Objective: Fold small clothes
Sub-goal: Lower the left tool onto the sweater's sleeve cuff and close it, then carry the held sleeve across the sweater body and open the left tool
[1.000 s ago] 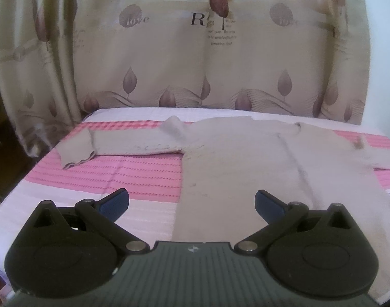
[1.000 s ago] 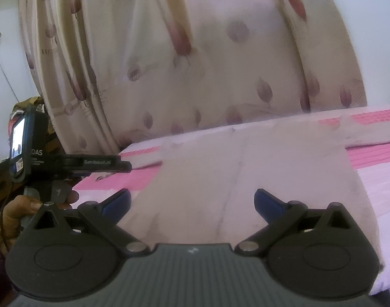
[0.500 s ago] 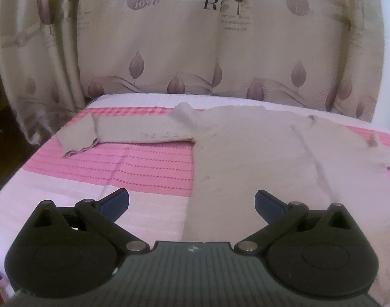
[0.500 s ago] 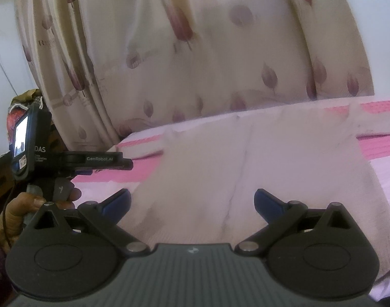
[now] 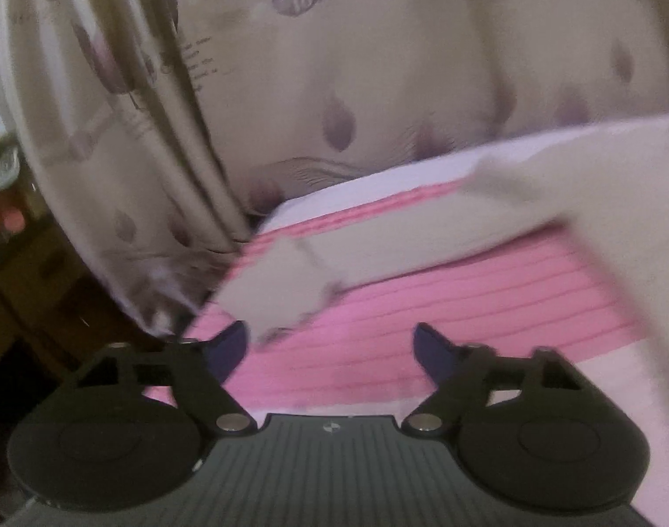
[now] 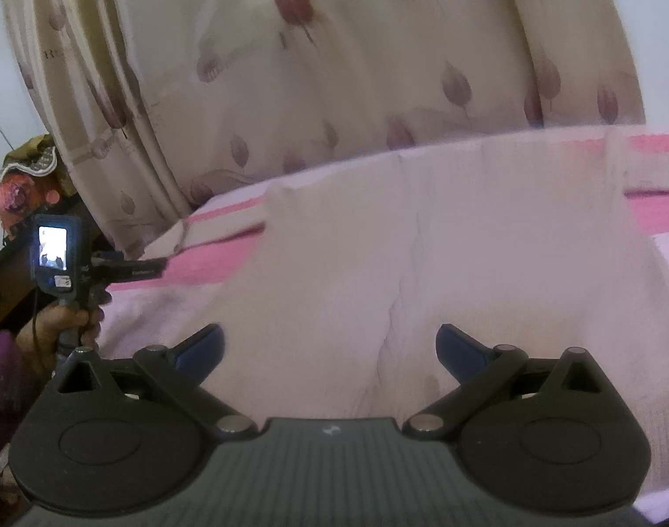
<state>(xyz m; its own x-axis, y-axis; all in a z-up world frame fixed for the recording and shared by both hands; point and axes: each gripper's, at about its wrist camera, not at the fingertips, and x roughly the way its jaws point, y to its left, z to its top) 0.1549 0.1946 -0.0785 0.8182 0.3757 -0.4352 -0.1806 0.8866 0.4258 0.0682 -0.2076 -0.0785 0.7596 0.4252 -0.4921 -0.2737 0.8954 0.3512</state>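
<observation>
A beige long-sleeved sweater [image 6: 444,254] lies spread flat on the pink and white bed cover [image 5: 466,307]. In the left wrist view its left sleeve [image 5: 378,237] runs across the pink stripes, and the cuff [image 5: 273,290] lies just ahead of my open, empty left gripper [image 5: 330,342]. The view is blurred. My right gripper [image 6: 330,347] is open and empty, low over the sweater's body near its bottom hem. The left gripper [image 6: 128,270] also shows at the left of the right wrist view, held by a hand.
A beige curtain [image 6: 334,66] with leaf print hangs close behind the bed. The bed's left edge [image 5: 211,303] drops off beside the cuff, with dark furniture [image 5: 36,272] beyond. A white wall [image 6: 655,44] stands at the right.
My left gripper has swung left and closer to the sleeve cuff, with motion blur. My right gripper has moved closer over the sweater's body. Both stay open.
</observation>
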